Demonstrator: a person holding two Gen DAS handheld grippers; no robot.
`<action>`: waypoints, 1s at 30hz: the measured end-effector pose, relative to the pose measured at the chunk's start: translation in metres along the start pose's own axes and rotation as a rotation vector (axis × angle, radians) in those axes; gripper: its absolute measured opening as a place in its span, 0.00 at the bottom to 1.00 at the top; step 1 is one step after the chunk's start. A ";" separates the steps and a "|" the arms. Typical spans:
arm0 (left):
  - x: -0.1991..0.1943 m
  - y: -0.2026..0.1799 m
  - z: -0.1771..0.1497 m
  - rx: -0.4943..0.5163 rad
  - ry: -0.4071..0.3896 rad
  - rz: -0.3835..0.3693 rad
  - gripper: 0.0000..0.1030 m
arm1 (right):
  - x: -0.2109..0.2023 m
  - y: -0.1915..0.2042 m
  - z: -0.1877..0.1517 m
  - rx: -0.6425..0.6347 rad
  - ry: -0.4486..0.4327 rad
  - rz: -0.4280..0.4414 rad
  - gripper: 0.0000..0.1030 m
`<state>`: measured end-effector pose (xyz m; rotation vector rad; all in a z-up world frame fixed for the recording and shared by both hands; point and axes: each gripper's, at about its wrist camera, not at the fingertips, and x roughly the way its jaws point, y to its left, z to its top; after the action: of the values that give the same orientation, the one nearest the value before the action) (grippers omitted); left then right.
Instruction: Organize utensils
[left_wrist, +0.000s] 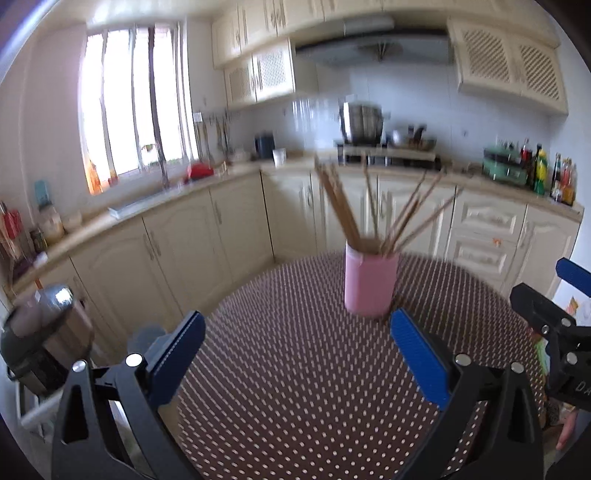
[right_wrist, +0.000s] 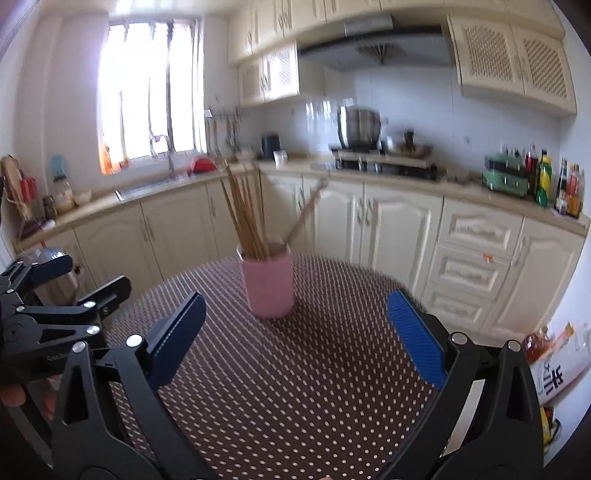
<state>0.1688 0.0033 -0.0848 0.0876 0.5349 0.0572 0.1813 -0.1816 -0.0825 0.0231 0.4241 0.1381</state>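
A pink cup (left_wrist: 370, 281) stands upright on the round dotted brown table (left_wrist: 295, 387) and holds several wooden chopsticks (left_wrist: 343, 206) that fan out of its top. It also shows in the right wrist view (right_wrist: 269, 286) with the chopsticks (right_wrist: 245, 216) leaning left and one leaning right. My left gripper (left_wrist: 297, 332) is open and empty, a little short of the cup. My right gripper (right_wrist: 295, 314) is open and empty, also short of the cup. The right gripper shows at the right edge of the left wrist view (left_wrist: 554, 325), and the left gripper at the left edge of the right wrist view (right_wrist: 55, 310).
The table (right_wrist: 295, 387) is in a kitchen with cream cabinets (left_wrist: 184, 236) behind it. A steel kettle (left_wrist: 48, 332) stands low at the left. A stove with a pot (right_wrist: 360, 127) and bottles (right_wrist: 546, 181) line the far counter. Packages (right_wrist: 557, 362) lie at the right.
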 end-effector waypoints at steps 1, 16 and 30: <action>0.014 0.002 -0.005 -0.011 0.044 -0.011 0.96 | 0.009 -0.002 -0.003 0.001 0.031 -0.007 0.94; 0.087 0.003 -0.032 -0.046 0.171 -0.006 0.96 | 0.071 -0.014 -0.035 0.022 0.156 -0.017 0.94; -0.010 0.007 0.006 -0.106 -0.178 -0.043 0.96 | -0.016 0.002 0.002 -0.014 -0.156 -0.012 0.94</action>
<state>0.1630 0.0094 -0.0742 -0.0224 0.3545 0.0358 0.1678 -0.1814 -0.0739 0.0180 0.2672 0.1265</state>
